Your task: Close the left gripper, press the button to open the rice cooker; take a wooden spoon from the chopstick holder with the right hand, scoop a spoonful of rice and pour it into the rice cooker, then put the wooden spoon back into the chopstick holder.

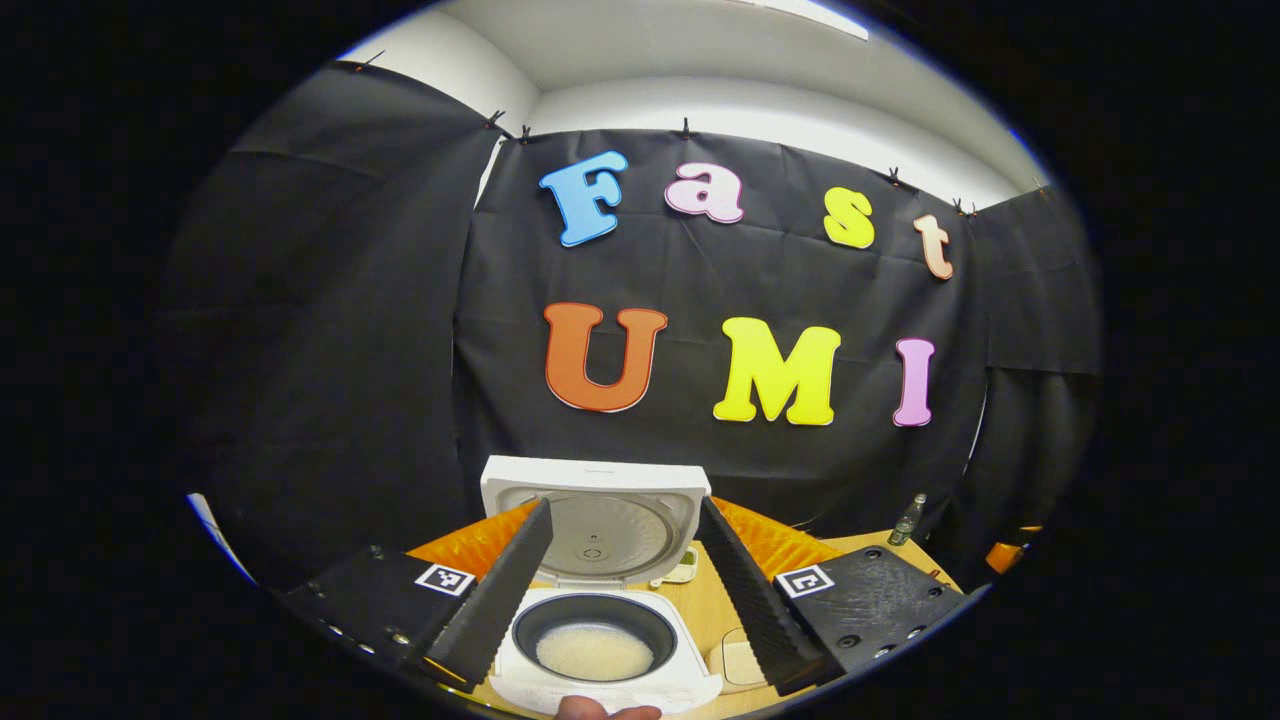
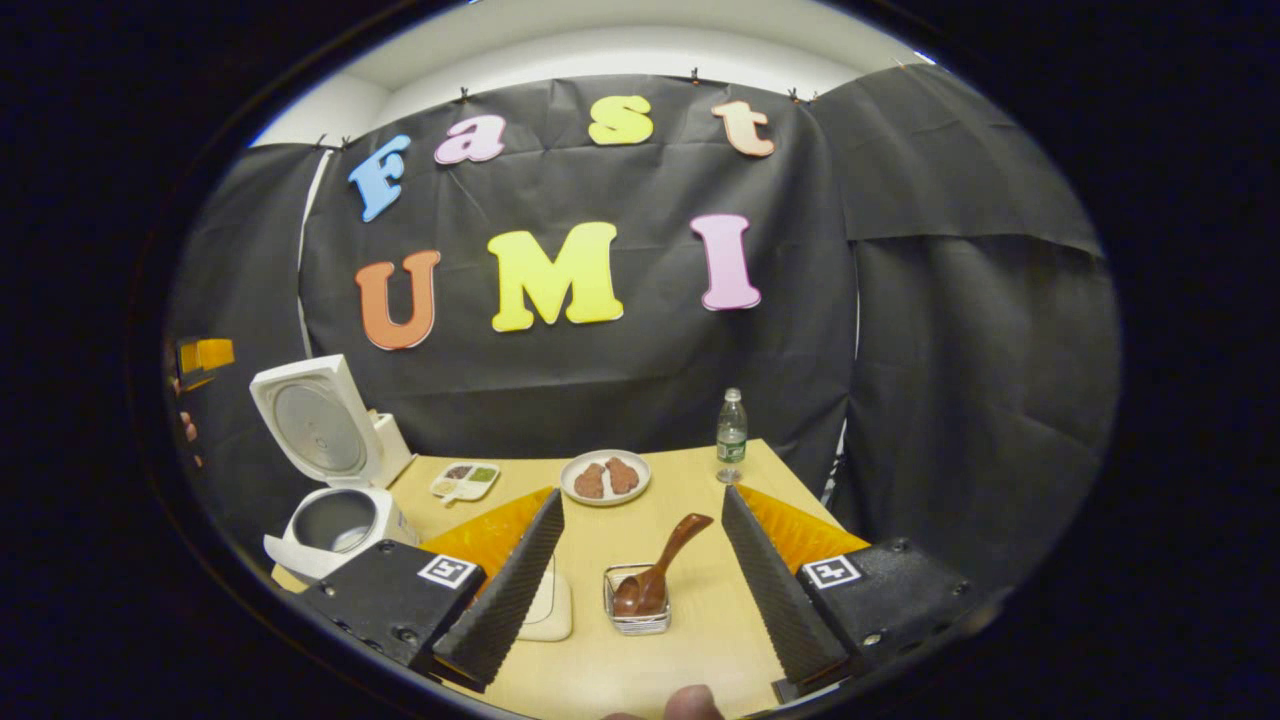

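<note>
in the right gripper view, the right gripper (image 2: 640, 590) hangs above a light wooden table (image 2: 690, 500) with its two fingers spread wide and nothing between them. straight ahead, between the fingers, a wooden spoon (image 2: 660, 565) leans in a small clear square holder (image 2: 637, 600), bowl end down, handle tilting up to the right. just beside the left finger lies a pale rounded-square dish (image 2: 553, 605), partly hidden. farther back sit a plate (image 2: 605, 477) with two brown pieces, a small divided dish (image 2: 465, 481), and an upright water bottle (image 2: 731, 435). at the table's left edge stands the white rice cooker (image 2: 335, 520), lid raised, inner pot exposed.
</note>
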A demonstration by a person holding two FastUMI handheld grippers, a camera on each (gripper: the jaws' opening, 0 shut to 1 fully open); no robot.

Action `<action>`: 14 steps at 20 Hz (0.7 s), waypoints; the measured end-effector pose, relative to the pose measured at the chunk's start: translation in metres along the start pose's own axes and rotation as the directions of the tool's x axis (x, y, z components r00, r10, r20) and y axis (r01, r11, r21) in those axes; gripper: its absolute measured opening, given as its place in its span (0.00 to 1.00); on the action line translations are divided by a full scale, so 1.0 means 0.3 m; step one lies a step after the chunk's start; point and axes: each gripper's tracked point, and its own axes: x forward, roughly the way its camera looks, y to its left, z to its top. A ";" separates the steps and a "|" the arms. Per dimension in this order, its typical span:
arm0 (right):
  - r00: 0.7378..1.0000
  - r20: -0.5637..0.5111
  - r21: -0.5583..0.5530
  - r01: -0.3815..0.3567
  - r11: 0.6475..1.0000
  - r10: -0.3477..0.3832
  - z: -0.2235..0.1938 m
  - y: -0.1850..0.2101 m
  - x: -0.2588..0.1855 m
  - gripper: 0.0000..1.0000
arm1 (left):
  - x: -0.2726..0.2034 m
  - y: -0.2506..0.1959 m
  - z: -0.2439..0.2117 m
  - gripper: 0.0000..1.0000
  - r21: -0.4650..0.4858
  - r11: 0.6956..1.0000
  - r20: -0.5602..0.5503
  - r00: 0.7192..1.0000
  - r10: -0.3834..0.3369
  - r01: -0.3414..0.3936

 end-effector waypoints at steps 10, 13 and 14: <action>0.986 -0.155 0.097 -0.050 0.994 0.065 -0.300 -0.099 0.316 0.97 | -0.013 -0.148 -0.054 0.94 0.034 0.999 0.017 1.000 0.024 -0.024; 0.971 -0.216 0.164 -0.066 0.984 0.102 -0.383 -0.102 0.428 0.98 | 0.020 -0.188 -0.083 0.94 0.049 0.998 -0.020 0.999 0.033 -0.032; 0.965 -0.237 0.185 -0.071 0.980 0.115 -0.408 -0.097 0.460 0.96 | 0.035 -0.201 -0.087 0.94 0.044 0.998 -0.024 0.999 0.039 -0.038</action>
